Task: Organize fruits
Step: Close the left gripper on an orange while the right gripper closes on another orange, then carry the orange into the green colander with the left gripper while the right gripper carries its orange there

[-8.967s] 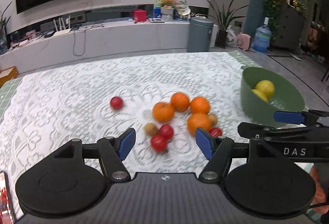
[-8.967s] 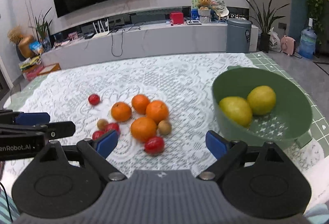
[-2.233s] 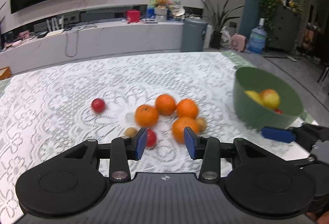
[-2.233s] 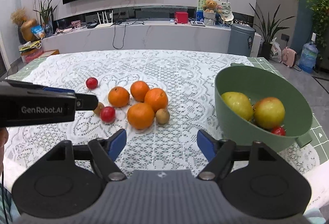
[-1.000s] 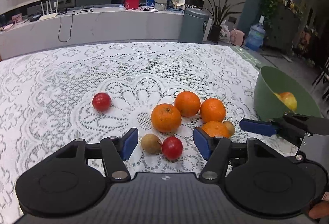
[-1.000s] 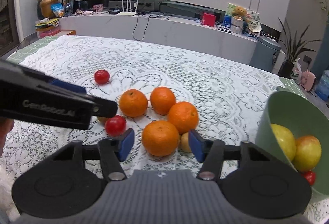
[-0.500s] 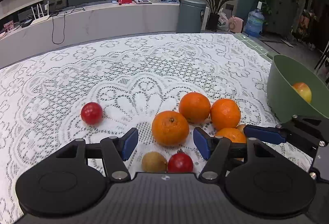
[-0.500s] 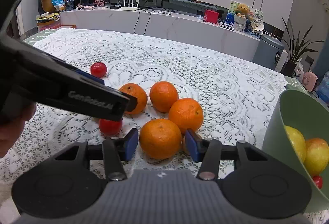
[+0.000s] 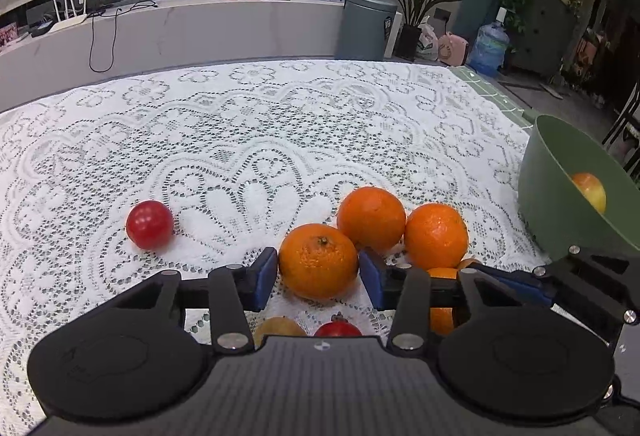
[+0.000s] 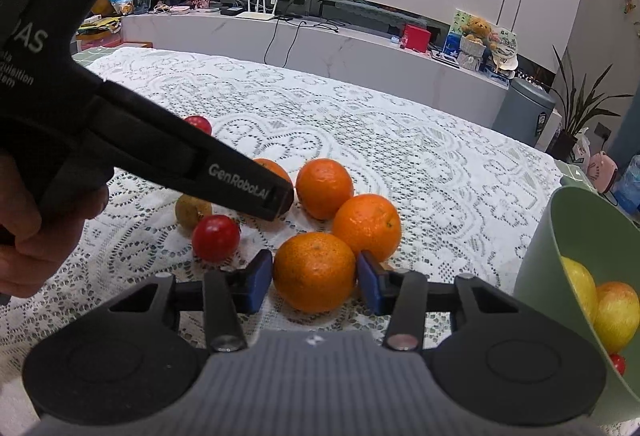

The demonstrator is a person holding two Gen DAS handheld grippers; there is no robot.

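The step in hand looks like a double pick: each gripper is taking 1 orange from the group of 4 on the lace tablecloth [image 9: 280, 124].

The left gripper [image 9: 318, 272] has its jaws at a middle width and closing around the orange with the stem dimple [image 9: 318, 266]. The blue pads sit at 3 and 9 o'clock of the fruit, touching it or almost; I cannot tell if they press yet. The right gripper [image 10: 315, 278] is also closing, around the nearest orange [image 10: 315, 270], with the pads just at its sides in the same way.

The oranges are round, bright, with a dimpled skin, and they touch each other, so I judge that a lift may roll the neighbours. At 10 o'clock from the group lies 1 small red fruit [image 9: 149, 224]; another red fruit [image 10: 216, 237] and a brown fruit [image 10: 192, 210] lie just beside the oranges.

The green bowl [image 10: 560, 256] stands at 3 o'clock, near, already holding yellow and red fruits. Next, I think, both grips need to become firm, then a straight lift and a carry to the bowl.
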